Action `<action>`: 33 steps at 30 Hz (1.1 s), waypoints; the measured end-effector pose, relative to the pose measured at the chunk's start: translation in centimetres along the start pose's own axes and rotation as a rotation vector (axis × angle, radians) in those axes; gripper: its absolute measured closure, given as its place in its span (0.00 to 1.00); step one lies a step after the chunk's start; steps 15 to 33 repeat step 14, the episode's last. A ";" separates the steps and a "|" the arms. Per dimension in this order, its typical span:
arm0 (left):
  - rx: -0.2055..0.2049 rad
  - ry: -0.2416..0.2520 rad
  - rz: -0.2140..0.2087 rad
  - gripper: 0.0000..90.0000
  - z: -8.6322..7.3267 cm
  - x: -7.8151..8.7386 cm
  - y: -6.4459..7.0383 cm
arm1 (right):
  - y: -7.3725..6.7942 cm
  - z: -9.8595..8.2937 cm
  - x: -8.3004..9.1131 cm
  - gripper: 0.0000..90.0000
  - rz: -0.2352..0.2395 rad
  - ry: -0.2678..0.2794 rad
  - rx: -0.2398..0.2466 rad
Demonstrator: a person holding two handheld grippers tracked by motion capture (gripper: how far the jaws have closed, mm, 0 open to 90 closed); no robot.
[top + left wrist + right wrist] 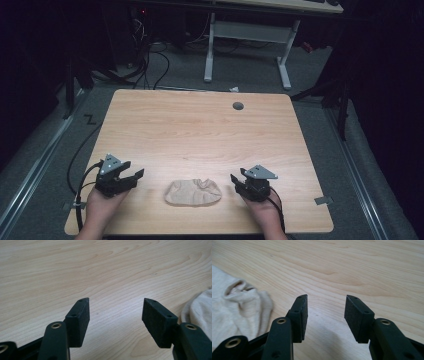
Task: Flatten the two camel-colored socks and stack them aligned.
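A crumpled beige cloth [193, 192] lies on the wooden table [200, 130] near its front edge, between the two hands. My left gripper [131, 174] rests to the cloth's left, open, with nothing between its jaws. In the left gripper view [116, 307] the cloth's edge [200, 310] shows at the right, apart from the jaws. My right gripper [236, 181] sits just right of the cloth, open and holding nothing. In the right gripper view [326, 304] the cloth [237, 307] lies at the left, close beside the left jaw.
A round grey cable hole [238, 106] is in the tabletop near the far edge. Beyond the table stand a white desk frame [247, 40] and cables [150, 55] on the grey floor. Black cables trail from both grippers off the front edge.
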State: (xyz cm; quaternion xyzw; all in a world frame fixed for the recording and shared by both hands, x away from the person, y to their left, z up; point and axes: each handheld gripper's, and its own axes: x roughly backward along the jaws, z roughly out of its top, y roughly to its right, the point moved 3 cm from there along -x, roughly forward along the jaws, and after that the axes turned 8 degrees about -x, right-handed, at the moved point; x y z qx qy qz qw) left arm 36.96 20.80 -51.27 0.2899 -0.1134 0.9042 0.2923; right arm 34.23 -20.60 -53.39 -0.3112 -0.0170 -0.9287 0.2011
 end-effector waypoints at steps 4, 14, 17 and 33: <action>-0.017 -0.020 -0.006 0.44 0.1 -0.8 0.5 | 1.2 -0.4 0.1 0.58 -0.028 0.000 -0.008; -0.049 -0.048 -0.022 0.43 -0.2 -1.4 1.2 | 3.0 -0.3 0.8 0.57 -0.061 0.025 -0.049; -0.049 -0.048 -0.022 0.43 -0.2 -1.4 1.2 | 3.0 -0.3 0.8 0.57 -0.061 0.025 -0.049; -0.049 -0.048 -0.022 0.43 -0.2 -1.4 1.2 | 3.0 -0.3 0.8 0.57 -0.061 0.025 -0.049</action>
